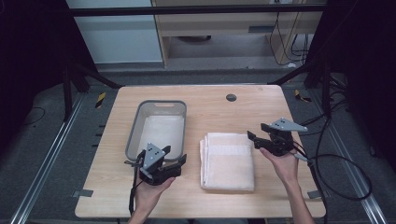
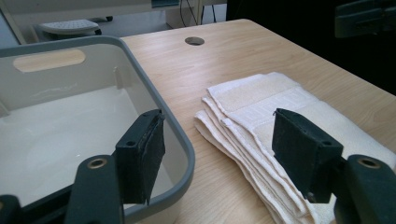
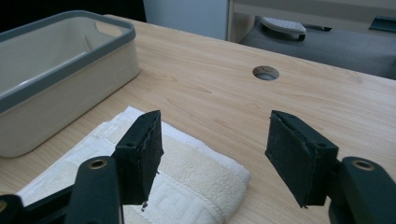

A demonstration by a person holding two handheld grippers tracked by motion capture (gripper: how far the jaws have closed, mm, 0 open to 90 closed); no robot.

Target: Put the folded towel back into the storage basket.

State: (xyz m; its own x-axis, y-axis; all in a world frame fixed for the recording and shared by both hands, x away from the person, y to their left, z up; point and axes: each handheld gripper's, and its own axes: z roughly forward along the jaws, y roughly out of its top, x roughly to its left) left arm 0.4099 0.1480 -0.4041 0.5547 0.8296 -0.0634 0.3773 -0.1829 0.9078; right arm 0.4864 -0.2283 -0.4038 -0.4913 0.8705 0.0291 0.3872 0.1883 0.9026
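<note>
A folded cream towel (image 1: 227, 160) lies flat on the wooden table (image 1: 205, 112), right of centre. A grey-rimmed white bin (image 1: 157, 128) stands to its left, with nothing in it. My left gripper (image 1: 173, 157) is open, held over the bin's near right corner, its jaws straddling the bin rim (image 2: 184, 140) and the towel's left edge (image 2: 243, 121). My right gripper (image 1: 256, 136) is open at the towel's far right corner (image 3: 196, 168), jaws pointing left across it. Nothing sits between either pair of jaws.
A round cable hole (image 1: 231, 97) is set in the table's far middle. Cables (image 1: 336, 163) trail off the right edge behind the right hand. Bare tabletop lies in front of the towel and beyond it.
</note>
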